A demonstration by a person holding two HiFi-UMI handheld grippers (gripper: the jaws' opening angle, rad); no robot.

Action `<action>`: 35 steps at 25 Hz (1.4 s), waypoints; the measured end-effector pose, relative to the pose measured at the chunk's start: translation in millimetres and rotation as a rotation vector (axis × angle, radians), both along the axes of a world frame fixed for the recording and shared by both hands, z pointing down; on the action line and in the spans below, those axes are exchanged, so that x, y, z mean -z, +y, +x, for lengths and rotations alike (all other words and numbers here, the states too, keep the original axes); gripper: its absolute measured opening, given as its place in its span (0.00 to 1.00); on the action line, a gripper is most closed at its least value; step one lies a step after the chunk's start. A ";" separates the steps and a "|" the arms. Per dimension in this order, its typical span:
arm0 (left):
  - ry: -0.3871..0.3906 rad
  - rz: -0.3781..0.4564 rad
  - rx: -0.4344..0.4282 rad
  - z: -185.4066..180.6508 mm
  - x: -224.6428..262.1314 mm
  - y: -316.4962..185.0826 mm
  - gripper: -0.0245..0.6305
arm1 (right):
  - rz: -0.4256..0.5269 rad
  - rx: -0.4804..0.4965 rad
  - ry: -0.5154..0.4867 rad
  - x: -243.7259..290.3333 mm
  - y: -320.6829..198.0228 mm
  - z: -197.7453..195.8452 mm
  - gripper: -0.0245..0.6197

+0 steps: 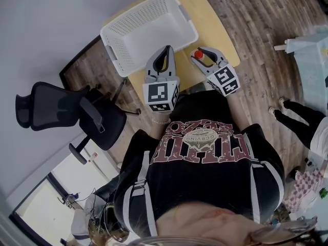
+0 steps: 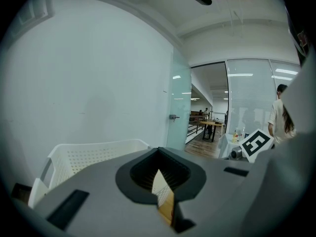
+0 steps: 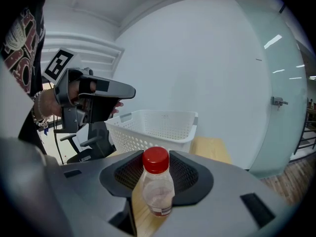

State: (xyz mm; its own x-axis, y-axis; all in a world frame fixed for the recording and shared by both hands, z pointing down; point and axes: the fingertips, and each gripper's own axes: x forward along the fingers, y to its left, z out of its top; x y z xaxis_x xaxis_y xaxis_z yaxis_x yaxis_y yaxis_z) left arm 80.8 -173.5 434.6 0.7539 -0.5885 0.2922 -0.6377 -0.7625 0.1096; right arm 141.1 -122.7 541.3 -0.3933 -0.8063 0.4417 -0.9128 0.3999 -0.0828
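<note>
Slippage looks the likeliest trouble: the right tool (image 3: 157,171) clamps the red-capped bottle (image 3: 158,189) by its smooth clear sides at the near edge of the counter (image 3: 211,149), near the white basket (image 3: 159,127), so a loosened squeeze could drop it, while the left tool (image 2: 161,176) hangs closed and empty.

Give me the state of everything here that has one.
left gripper: shut, nothing between the jaws.
right gripper: shut on the bottle.
bottle: upright, red cap on, looks nearly empty.
basket: upright on the table, nothing showing inside.
office chair: upright, unoccupied.
</note>
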 end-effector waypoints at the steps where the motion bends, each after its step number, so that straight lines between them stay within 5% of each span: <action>1: 0.001 0.001 -0.001 0.3 0.3 0.1 0.11 | -0.004 0.005 -0.006 0.3 0.4 -1.3 0.30; 11: 0.008 0.002 -0.006 2.6 1.8 -1.2 0.11 | 0.007 0.021 -0.007 15.7 2.6 -2.7 0.30; 28: 0.023 0.012 0.018 -1.0 8.6 -4.0 0.11 | 0.167 0.052 -0.024 85.7 -16.3 -9.5 0.30; 35: 0.032 0.024 0.035 -4.7 14.3 -3.4 0.11 | 0.208 0.053 -0.020 100.5 -23.6 -13.9 0.19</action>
